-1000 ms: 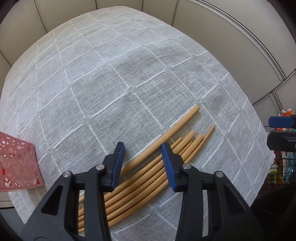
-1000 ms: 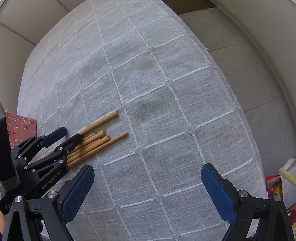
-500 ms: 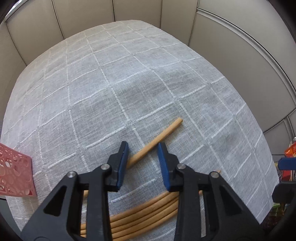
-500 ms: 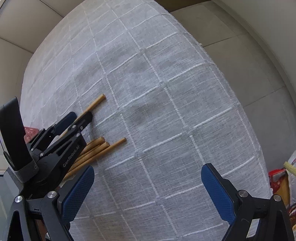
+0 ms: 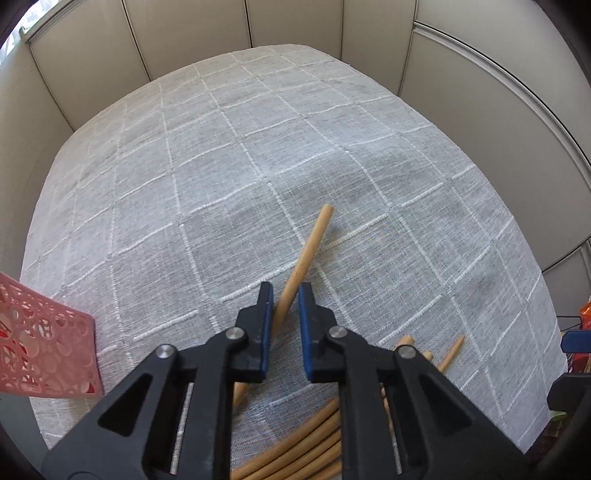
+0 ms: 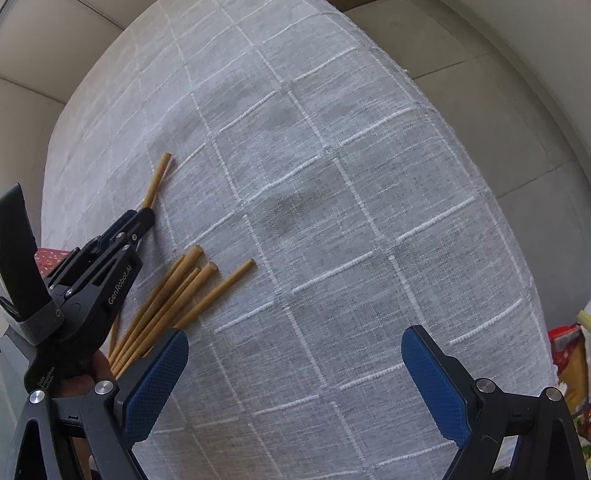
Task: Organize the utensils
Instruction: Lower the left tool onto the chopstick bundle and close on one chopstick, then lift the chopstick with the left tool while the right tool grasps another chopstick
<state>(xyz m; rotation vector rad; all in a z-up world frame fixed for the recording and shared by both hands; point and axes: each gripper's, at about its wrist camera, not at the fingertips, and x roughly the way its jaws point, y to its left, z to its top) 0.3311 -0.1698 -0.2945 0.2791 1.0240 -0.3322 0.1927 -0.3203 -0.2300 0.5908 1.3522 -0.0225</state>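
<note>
My left gripper (image 5: 285, 295) is shut on one wooden chopstick (image 5: 309, 247), which sticks out forward and is lifted off the pile. The same chopstick (image 6: 157, 181) and the left gripper (image 6: 146, 218) show in the right wrist view at the left. Several more wooden chopsticks (image 6: 184, 284) lie side by side on the grey checked tablecloth (image 6: 332, 184); in the left wrist view this pile (image 5: 314, 443) sits below and right of my left gripper. My right gripper (image 6: 295, 373) is open and empty, above the cloth to the right of the pile.
A pink perforated basket (image 5: 40, 350) stands at the left table edge; a corner of it (image 6: 51, 256) shows behind the left gripper. Beige panel walls (image 5: 295, 22) surround the table. Coloured packets (image 6: 569, 354) lie beyond the right edge.
My left gripper closed on one chopstick and lifted it away from the pile, swinging its far end upward. The right gripper stayed open, drifting slightly.
</note>
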